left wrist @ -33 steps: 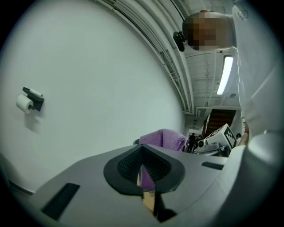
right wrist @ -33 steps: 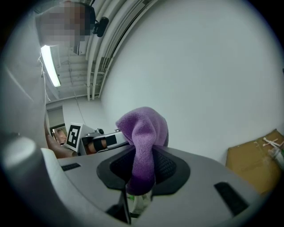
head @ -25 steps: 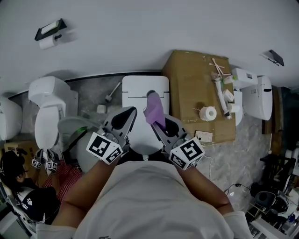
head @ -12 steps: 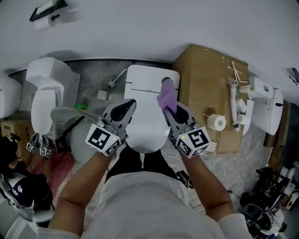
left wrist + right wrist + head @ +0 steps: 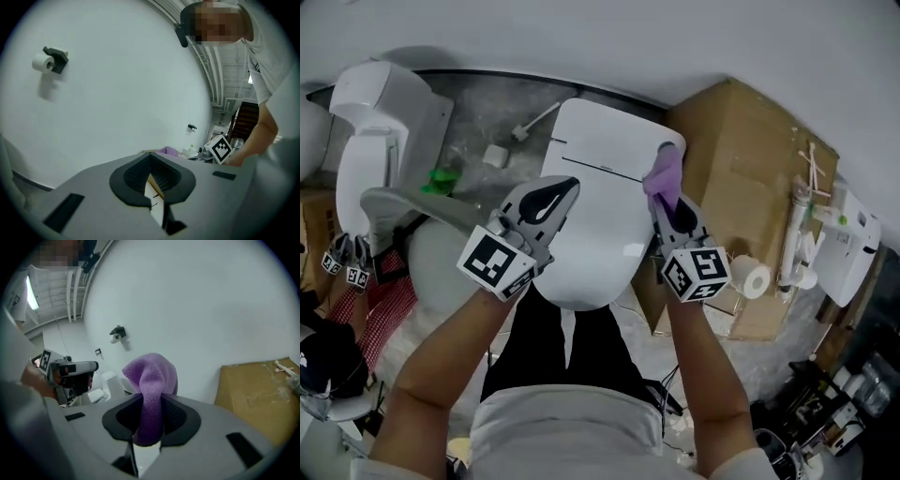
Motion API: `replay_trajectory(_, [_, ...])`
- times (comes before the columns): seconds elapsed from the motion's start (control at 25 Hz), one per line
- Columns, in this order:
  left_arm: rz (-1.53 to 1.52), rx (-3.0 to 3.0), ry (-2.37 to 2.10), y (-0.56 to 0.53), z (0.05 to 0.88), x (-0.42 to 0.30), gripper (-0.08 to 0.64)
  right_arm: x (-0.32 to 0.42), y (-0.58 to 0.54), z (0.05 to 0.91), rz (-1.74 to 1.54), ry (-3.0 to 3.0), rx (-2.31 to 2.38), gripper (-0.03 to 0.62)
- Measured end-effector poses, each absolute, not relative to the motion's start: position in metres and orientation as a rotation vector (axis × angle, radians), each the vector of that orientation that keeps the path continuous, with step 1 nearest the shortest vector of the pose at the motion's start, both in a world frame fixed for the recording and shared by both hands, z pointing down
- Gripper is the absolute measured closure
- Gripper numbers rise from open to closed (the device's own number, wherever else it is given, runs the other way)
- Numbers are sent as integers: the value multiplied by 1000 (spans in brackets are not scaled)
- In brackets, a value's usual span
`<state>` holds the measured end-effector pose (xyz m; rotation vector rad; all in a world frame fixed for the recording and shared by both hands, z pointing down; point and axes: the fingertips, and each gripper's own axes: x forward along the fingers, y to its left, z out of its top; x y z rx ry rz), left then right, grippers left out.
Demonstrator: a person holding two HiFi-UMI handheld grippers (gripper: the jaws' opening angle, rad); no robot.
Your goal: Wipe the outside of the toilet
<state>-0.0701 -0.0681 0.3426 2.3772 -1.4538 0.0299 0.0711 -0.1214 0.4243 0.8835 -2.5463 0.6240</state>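
Observation:
The white toilet [image 5: 598, 211] stands with its lid down below me in the head view. My right gripper [image 5: 667, 192] is shut on a purple cloth [image 5: 664, 172], which hangs over the right rear corner of the toilet. In the right gripper view the purple cloth [image 5: 152, 376] bulges up out of the right gripper [image 5: 149, 427]. My left gripper [image 5: 546, 197] hovers over the left side of the lid, jaws together and holding nothing. In its own view the left gripper [image 5: 151, 176] points at the white wall.
A big cardboard box [image 5: 750, 178] stands right of the toilet, with a toilet roll [image 5: 755, 278] and tools on it. A second toilet [image 5: 375, 122] is at the left and a third toilet [image 5: 844, 253] at the far right. A brush [image 5: 534, 122] lies on the floor behind.
The head view has swung left and tilted. My right gripper has carried the purple cloth from the middle of the toilet's rear toward its right rear corner. The left gripper stays beside it.

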Motion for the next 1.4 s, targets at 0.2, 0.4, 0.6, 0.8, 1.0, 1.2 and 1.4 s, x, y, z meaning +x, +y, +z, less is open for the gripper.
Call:
replay_trajectory(0.2, [3, 2317, -1464, -76, 406, -76, 554, 102, -158, 516, 626, -2378, 1022, 505])
replay_trajectory(0.4, [85, 2305, -1447, -79, 466, -80, 554, 130, -194, 599, 681, -2234, 1197, 505])
replay_trajectory(0.6, [100, 2325, -1441, -94, 509, -89, 554, 135, -217, 658, 695, -2125, 1272, 505])
replay_trajectory(0.8, [131, 2322, -1434, -109, 539, -93, 554, 139, -239, 691, 680, -2022, 1368, 505])
replay_trajectory(1.0, [105, 2327, -1434, -131, 554, -99, 554, 134, -263, 703, 679, -2017, 1371, 505])
replay_trajectory(1.2, [91, 2327, -1467, -139, 558, -120, 554, 101, -276, 700, 594, -2046, 1219, 506])
replay_trajectory(1.4, [65, 2259, -1522, -132, 556, -157, 554, 1, -270, 700, 548, -2145, 964, 508])
